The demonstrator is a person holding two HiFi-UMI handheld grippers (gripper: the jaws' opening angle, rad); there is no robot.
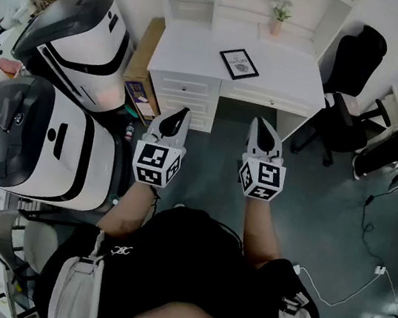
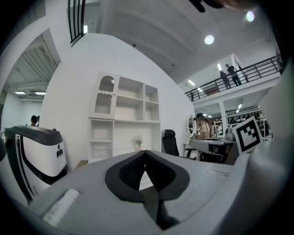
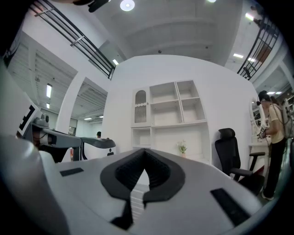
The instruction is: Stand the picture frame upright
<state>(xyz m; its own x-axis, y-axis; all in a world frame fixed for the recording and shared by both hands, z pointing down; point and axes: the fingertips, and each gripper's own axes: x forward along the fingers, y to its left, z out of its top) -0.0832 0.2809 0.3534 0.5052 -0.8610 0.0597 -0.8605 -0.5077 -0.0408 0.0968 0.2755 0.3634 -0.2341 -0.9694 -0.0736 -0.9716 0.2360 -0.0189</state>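
The picture frame (image 1: 239, 63) has a black border round a white sheet with dark print; the desk (image 1: 287, 75) is white and the chair (image 1: 357, 61) black. The left gripper (image 1: 183, 113) and right gripper (image 1: 259, 121) are pale grey with black tips, their cubes patterned in black-and-white squares. The floor (image 1: 325, 212) is dark grey-green.

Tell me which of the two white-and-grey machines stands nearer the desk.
The farther machine, at the head view's upper left, close to the white desk; the other machine sits nearer the person.
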